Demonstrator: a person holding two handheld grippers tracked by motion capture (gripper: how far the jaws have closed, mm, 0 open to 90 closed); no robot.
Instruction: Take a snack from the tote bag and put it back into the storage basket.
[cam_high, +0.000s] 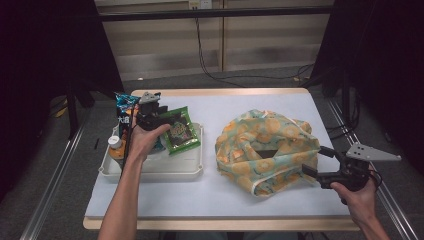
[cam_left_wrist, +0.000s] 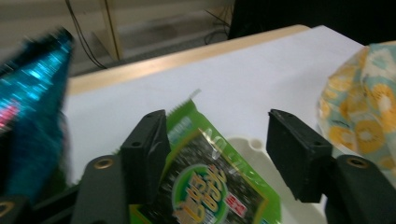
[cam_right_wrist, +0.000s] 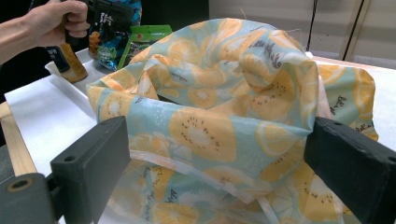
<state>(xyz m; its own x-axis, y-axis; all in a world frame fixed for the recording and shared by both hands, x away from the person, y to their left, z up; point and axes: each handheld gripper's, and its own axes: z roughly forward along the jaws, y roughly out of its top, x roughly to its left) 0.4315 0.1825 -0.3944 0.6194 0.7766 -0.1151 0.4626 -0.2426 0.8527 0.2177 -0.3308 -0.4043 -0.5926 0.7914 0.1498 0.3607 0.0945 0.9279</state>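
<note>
**Green snack packet: grip not yet made, bag waiting**

Green snack packet leaning in the white tray at the left of the table, between the jaws of the left gripper. Jaws standing part open; one touching or nearly touching the packet's edge, the other well clear, so nothing clamped.

Best to centre the packet's upper edge between the jaws before closing, then squeeze on the flat sealed strip rather than the puffed middle. Lifting straight up, to avoid dragging the blue packet just beside it or tipping the small bottle at the tray's left end.

Fruit-print cloth bag lying slumped at the right of the table, mouth dark and half collapsed. Right gripper set wide open at the bag's near rim, cloth between the jaws but unpinched. Pinching and raising that rim likely needed to open the mouth.

Writing: yellow Asian characters in a round green badge on the packet, blurred, unreadable. White characters on the blue packet, too small to read. Script lettering on the bag, illegible.
</note>
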